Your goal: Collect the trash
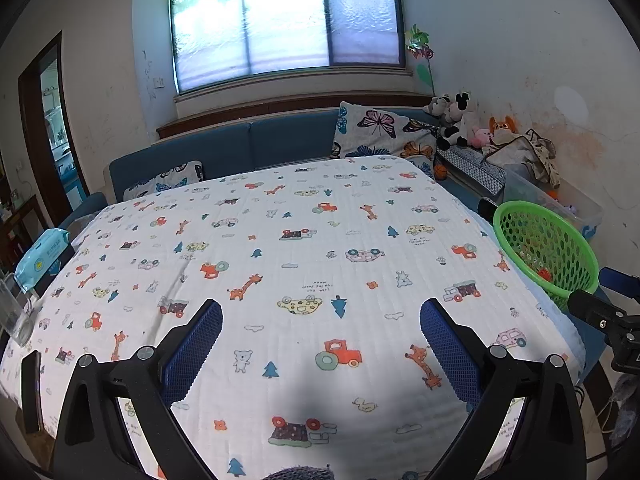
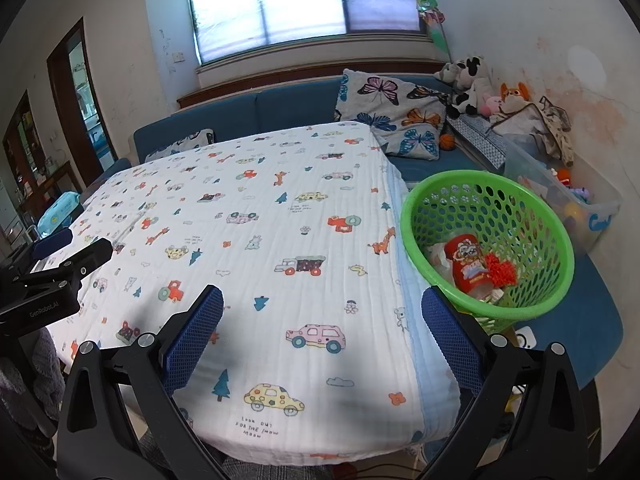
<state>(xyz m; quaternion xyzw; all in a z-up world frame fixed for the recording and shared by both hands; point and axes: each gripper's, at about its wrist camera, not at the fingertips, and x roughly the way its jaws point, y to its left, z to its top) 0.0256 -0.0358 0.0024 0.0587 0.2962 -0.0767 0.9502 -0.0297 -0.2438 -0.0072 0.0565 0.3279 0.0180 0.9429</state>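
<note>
A green perforated basket (image 2: 516, 196) stands off the table's right edge; it also shows in the left wrist view (image 1: 516, 216). Inside lie a red snack packet (image 2: 470, 264), a red fuzzy piece (image 2: 502, 270) and pale wrappers (image 2: 438, 254). My left gripper (image 1: 320, 312) is open and empty above the patterned tablecloth (image 1: 280, 240). My right gripper (image 2: 322, 300) is open and empty over the cloth (image 2: 260, 220), its right finger close to the basket. Each gripper shows at the edge of the other's view: the right one (image 1: 600, 316), the left one (image 2: 72, 264).
A blue wet-wipes pack (image 1: 42, 254) and a clear glass (image 1: 14, 312) sit at the table's left edge, with a dark phone-like slab (image 1: 32, 390) near the front left. A blue sofa (image 1: 248, 144) with butterfly pillows (image 2: 394, 114), plush toys (image 2: 472, 84) and a clear toy bin (image 2: 560, 196) lies behind.
</note>
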